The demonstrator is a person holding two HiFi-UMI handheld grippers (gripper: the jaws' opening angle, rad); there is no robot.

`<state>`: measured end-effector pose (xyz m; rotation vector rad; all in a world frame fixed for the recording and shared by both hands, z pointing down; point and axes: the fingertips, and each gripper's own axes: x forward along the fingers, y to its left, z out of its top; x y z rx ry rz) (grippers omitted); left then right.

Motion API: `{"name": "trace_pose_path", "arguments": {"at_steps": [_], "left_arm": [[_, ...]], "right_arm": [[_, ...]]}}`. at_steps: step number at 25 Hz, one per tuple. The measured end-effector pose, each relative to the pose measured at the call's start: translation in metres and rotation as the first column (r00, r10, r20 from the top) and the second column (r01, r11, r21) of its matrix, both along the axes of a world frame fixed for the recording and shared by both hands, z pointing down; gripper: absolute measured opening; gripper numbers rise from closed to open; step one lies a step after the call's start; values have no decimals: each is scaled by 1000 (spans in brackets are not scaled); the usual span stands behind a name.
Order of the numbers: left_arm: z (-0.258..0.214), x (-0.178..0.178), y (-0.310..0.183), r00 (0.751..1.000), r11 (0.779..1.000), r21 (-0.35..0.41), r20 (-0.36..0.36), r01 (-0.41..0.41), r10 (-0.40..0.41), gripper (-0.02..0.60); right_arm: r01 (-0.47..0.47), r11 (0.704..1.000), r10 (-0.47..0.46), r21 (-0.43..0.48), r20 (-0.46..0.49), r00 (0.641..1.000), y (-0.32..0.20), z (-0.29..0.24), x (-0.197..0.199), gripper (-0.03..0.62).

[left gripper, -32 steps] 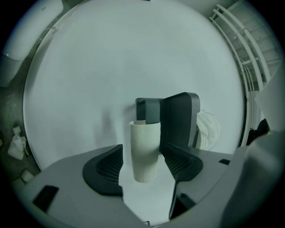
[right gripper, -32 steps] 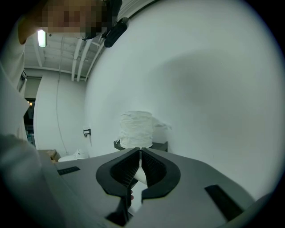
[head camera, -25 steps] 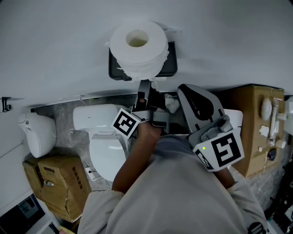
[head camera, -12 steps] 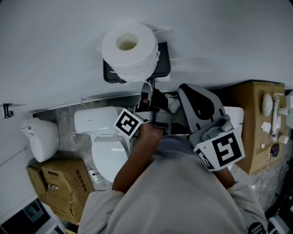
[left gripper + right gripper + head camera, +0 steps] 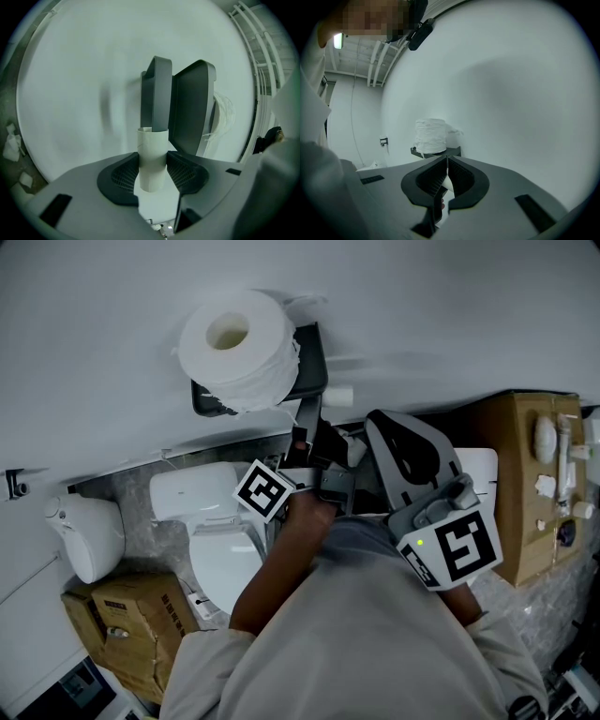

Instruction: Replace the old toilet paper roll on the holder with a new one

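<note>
I'm on the first step, taking the old core (image 5: 152, 145) off the holder (image 5: 190, 112). My left tongs (image 5: 153, 166) have just been closing. The bare cardboard tube stands upright between the pads, which look to be pressing on both its sides, so I judge it gripped at about a middling spread. My right tongs (image 5: 446, 171) are pressed together, pointing at the wall and well short of the holder. The new roll (image 5: 239, 348) sits on end on the holder's flat top, against the wall, untouched.

Next I'd draw the core straight off along whatever arm carries it, without crushing the thin card, and put it aside. Then the right tongs must spread wide enough for the full roll, lift it off the top and thread it on.

What I can't make out:
- The core covers the part behind it, so I can't tell whether it has cleared the holder's arm.
- In the head view my forearm and the tongs' bodies hide both sets of jaws.
- A pale sliver shows between the right pads; it may be a paper scrap, but I can't tell.
</note>
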<state>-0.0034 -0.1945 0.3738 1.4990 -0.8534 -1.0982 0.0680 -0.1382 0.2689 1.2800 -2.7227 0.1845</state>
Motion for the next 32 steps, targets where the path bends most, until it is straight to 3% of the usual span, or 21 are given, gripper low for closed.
{"name": "trace_pose_path", "arguments": {"at_steps": [19,24,28,32], "left_arm": [[-6,71,1,983,983,11,42,-181,181,195],[-2,77,9,971,980,-9,133,-200,200,193],[2,68,16,949,981,-28,250,-190,191,192],[-1,56,21,934,984,-13,312,-178,173,190]], "right_arm": [[-140,990,140,-1,14,990,4,0,54,18],[-154,988,154,-11,20,988,3,2,60,18],[-139,990,140,-15,23,990,1,3,54,18],[-118,993,119,-17,22,993,0,5,44,18]]}}
